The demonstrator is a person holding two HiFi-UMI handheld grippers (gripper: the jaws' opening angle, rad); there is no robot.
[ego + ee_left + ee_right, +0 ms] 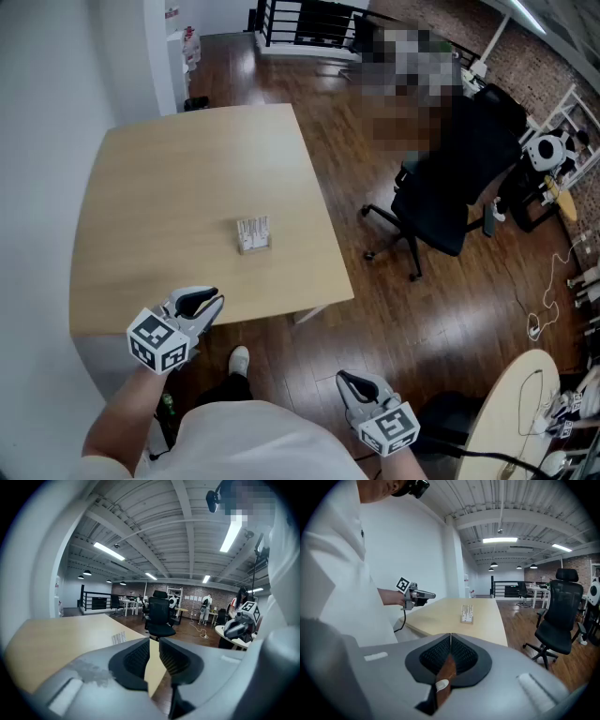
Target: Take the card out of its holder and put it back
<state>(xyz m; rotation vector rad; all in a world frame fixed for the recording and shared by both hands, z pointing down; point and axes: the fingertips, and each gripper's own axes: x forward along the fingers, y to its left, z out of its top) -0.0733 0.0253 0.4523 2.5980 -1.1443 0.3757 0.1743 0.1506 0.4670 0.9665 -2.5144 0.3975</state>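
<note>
Approach stage of the card task, with nothing yet grasped. The card holder [253,234] stands near the middle of the wooden table [169,169], with its white card [251,228] upright in it and untouched. The left gripper [208,302] hovers over the near edge of the table, well short of the holder. Its jaws are slightly apart and only the tabletop shows through the gap. The right gripper [352,382] hangs lower, off the table at the person's side, above the wooden floor. Its jaws are clenched tip to tip with nothing between them. In the right gripper view the holder [467,613] is seen far ahead on the table, and the left gripper view shows it [119,638] just beyond its own jaws. An office chair [450,187] stands clear of the work. The next move probably calls for carrying one gripper forward to the holder. It must then line its open jaws up with the card's top edge and pinch there, while the other steadies the base.
</note>
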